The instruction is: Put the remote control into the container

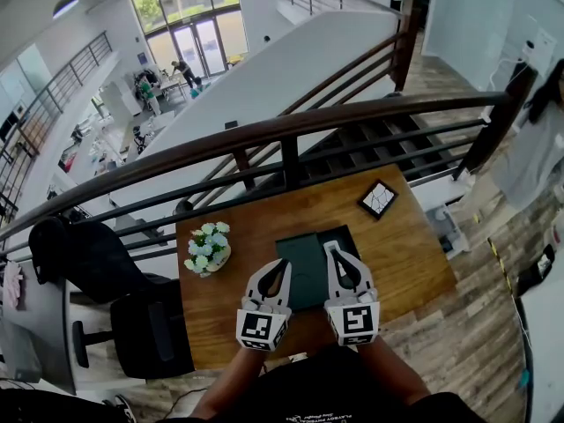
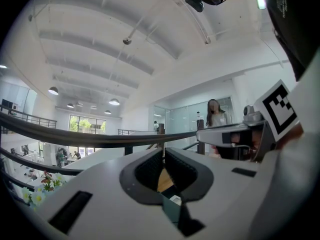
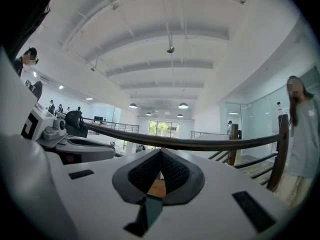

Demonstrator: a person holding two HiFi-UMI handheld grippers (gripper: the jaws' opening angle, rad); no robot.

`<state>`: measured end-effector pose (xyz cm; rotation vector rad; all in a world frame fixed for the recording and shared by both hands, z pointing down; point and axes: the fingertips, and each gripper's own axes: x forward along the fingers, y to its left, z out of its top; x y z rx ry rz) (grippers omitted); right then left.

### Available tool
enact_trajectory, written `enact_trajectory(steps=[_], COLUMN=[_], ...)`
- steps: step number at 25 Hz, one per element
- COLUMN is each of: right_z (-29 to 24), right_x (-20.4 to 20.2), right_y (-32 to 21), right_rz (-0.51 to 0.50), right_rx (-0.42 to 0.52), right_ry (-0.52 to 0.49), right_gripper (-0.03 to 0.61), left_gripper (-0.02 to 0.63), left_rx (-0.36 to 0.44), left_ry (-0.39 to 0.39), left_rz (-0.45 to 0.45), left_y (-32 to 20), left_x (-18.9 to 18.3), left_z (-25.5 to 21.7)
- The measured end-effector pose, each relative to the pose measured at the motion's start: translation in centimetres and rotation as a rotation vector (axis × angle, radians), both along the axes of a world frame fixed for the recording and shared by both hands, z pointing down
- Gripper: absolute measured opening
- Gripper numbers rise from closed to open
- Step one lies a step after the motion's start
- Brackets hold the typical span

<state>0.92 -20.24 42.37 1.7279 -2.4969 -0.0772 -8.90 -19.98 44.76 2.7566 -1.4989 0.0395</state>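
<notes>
The left tool [image 1: 282,265] and right tool [image 1: 334,248] hang side by side over the dark container [image 1: 305,267] on the worktop [image 1: 264,227]. Both are closed on nothing.

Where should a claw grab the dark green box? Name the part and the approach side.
Probably its near edge, approached from the person's side. The dark green box lies flat on the wooden table and looks too broad to span, and that edge faces both claws. The left claw and right claw sit at it shut, so one must open first.
</notes>
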Motion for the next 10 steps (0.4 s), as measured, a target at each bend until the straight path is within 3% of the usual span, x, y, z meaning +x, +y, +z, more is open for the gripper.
enact_trajectory(steps=[10], right_z=[0.46], right_x=[0.42], right_y=[-0.14], right_rz=[0.004], right_rx=[-0.024], right_ry=[-0.030], right_gripper=[0.029], left_gripper=[0.020], left_rx=[-0.012], left_ry=[-0.007], left_rz=[0.000], left_y=[-0.01], left_x=[0.20], left_z=[0.63])
